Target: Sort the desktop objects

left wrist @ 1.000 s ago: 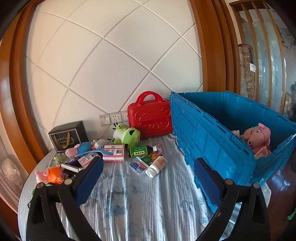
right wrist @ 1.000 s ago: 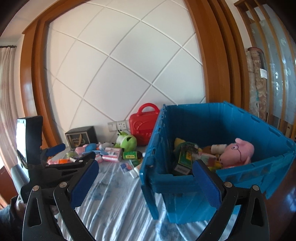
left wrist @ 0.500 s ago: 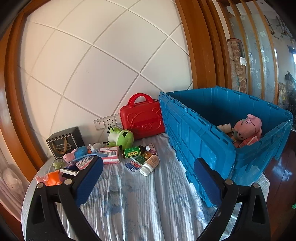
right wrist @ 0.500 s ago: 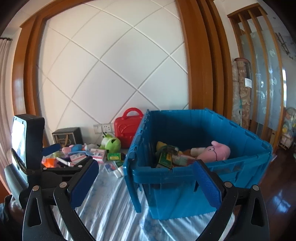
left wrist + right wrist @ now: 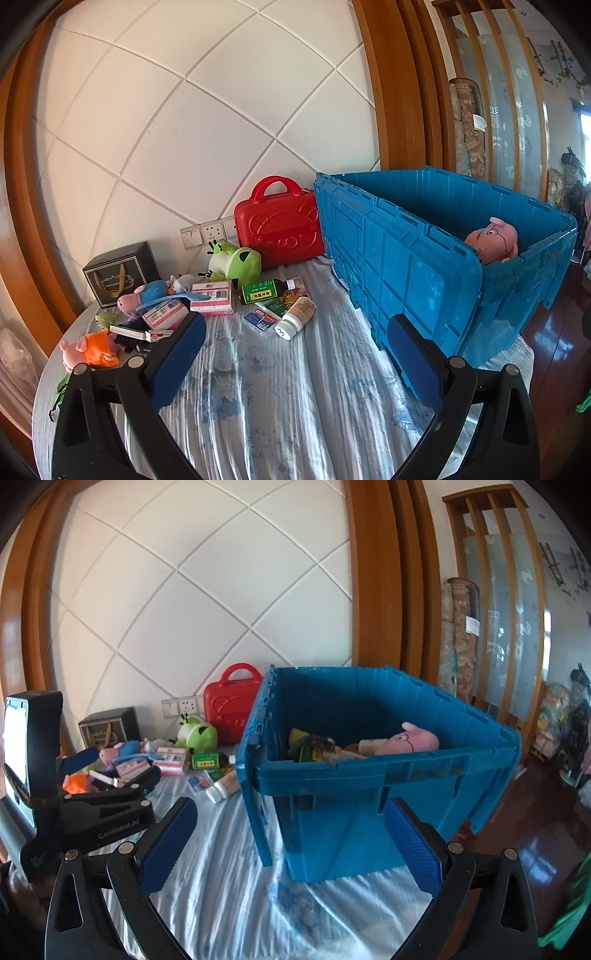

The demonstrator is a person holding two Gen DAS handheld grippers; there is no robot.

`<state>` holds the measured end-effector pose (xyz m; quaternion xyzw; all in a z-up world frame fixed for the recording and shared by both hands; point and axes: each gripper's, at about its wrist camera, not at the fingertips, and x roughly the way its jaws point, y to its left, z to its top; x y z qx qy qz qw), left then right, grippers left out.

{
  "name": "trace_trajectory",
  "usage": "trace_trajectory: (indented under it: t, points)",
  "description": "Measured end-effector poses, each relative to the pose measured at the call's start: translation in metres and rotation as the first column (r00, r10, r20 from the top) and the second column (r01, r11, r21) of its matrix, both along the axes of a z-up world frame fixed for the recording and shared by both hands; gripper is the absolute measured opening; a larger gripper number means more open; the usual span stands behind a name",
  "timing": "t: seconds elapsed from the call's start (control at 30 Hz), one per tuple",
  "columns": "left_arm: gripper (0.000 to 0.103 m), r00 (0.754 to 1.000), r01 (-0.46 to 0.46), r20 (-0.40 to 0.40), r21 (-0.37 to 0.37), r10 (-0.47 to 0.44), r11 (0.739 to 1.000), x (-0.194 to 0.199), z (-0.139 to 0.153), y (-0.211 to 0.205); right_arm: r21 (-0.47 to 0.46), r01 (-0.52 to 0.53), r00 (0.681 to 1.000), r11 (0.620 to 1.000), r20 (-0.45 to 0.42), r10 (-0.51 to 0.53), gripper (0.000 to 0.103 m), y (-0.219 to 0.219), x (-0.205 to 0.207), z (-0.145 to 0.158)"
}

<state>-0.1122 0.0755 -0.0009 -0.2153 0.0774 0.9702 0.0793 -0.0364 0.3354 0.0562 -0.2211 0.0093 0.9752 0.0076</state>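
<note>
A blue crate [image 5: 413, 258] [image 5: 369, 771] stands on the right of the cloth-covered table and holds a pink pig plush [image 5: 493, 240] [image 5: 410, 740] and other items. Loose things lie at the back left: a white pill bottle [image 5: 295, 319], a green bottle [image 5: 264, 290], a pink box [image 5: 212, 301], a green frog plush [image 5: 236, 262], an orange pig plush [image 5: 90, 349]. My left gripper [image 5: 295, 363] is open and empty above the cloth, short of the pile. My right gripper [image 5: 291, 843] is open and empty in front of the crate. The left gripper's body shows in the right wrist view [image 5: 92, 808].
A red toy suitcase [image 5: 279, 225] leans on the wall behind the pile. A black gift box [image 5: 120, 273] stands at the back left. The table's round edge [image 5: 44, 384] is at the left. Wooden floor [image 5: 561, 350] lies to the right of the crate.
Both grippers have drawn back and up from the table, so the pile and the crate look smaller and farther. Both stay open and empty.
</note>
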Motion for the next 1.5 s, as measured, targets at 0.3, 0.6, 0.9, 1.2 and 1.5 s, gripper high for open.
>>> trace_trajectory:
  t: [0.3, 0.6, 0.9, 1.2, 1.5]
  points:
    - [0.1, 1.0, 0.007, -0.007, -0.036, -0.008, 0.999, 0.006, -0.005, -0.005, -0.042, 0.052, 0.998, 0.998, 0.043, -0.051, 0.103, 0.003, -0.009, -0.009]
    - [0.1, 1.0, -0.013, 0.001, -0.032, 0.013, 0.999, 0.003, -0.006, -0.015, -0.049, 0.023, 0.999, 0.999, 0.05, -0.02, 0.103, -0.004, -0.017, -0.01]
    - [0.1, 1.0, 0.008, -0.024, -0.027, -0.009, 1.0, 0.008, -0.003, -0.014, -0.051, 0.001, 0.999, 0.999, 0.047, 0.001, 0.103, -0.004, -0.021, -0.007]
    - [0.1, 0.999, 0.038, -0.008, -0.025, -0.038, 0.999, 0.008, 0.005, -0.008, -0.049, -0.029, 0.999, 0.998, 0.043, 0.031, 0.103, -0.004, -0.023, -0.005]
    - [0.1, 0.998, 0.06, 0.013, 0.01, -0.06, 0.998, 0.01, 0.009, -0.009, -0.042, -0.044, 0.998, 0.998, 0.033, 0.046, 0.103, -0.005, -0.019, 0.0]
